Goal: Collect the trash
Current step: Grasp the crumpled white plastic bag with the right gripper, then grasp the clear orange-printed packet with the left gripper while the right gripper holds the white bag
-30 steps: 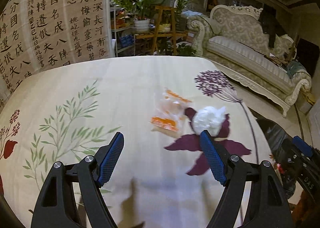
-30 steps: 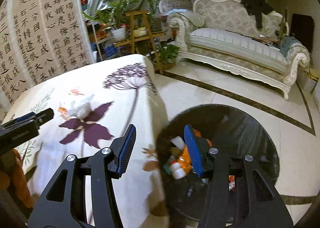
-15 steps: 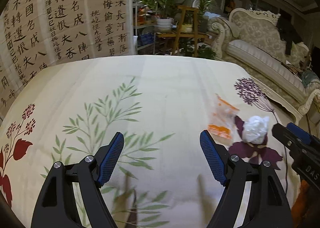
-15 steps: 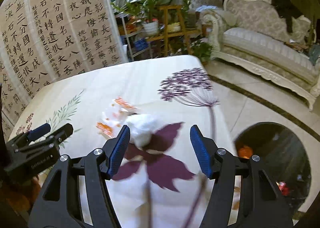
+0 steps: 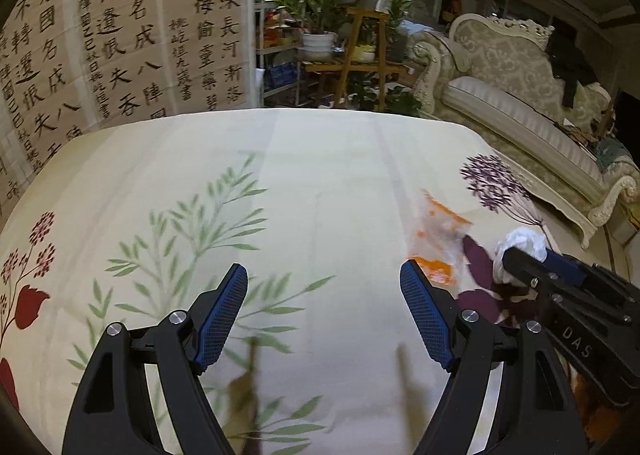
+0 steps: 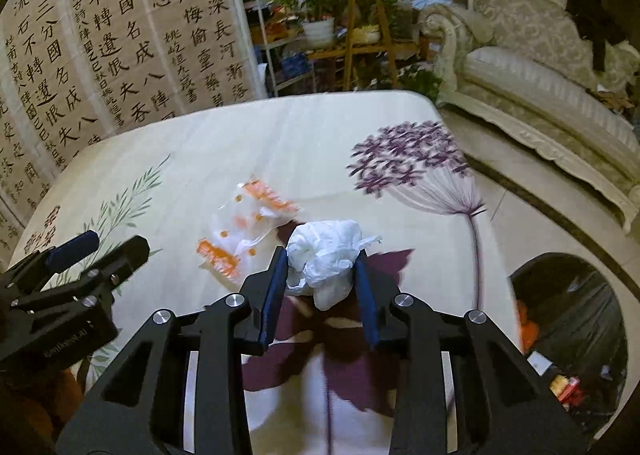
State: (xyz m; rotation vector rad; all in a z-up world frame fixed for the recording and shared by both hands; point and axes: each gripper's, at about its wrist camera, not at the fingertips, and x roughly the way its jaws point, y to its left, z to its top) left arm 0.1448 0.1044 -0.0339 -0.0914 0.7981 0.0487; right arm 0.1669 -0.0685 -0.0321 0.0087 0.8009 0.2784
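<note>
Your right gripper (image 6: 320,283) has its two blue pads on either side of the crumpled white tissue (image 6: 326,255), narrowed so that they press against the wad or very nearly do. The tissue sits on the dark purple flower printed on the tablecloth, near the right edge of the table (image 6: 320,135). So the step in hand is the pick-up of this tissue, and I judge the grasp to be at the point of closing, not yet a lift: the wad looks to rest on the cloth.

Your left gripper (image 5: 322,315) is spread wide and holds nothing. It hangs over the leaf print toward the middle of the table, well clear of the trash.

Just beside the tissue, on its left and slightly toward the far edge, lies a clear plastic wrapper with orange print (image 6: 248,223). It looks close enough that a loose corner may touch the tissue; I cannot tell for certain.

Next, you will likely need to squeeze firmly, since a soft wad gives under the pads, then lift straight up so the wrapper is not dragged. The black-lined trash bin (image 6: 576,335) stands on the floor beyond the table's right edge, already holding some litter; carry the tissue over its mouth before you let go. The wrapper then remains, and your free left gripper is the nearer one for it.
</note>
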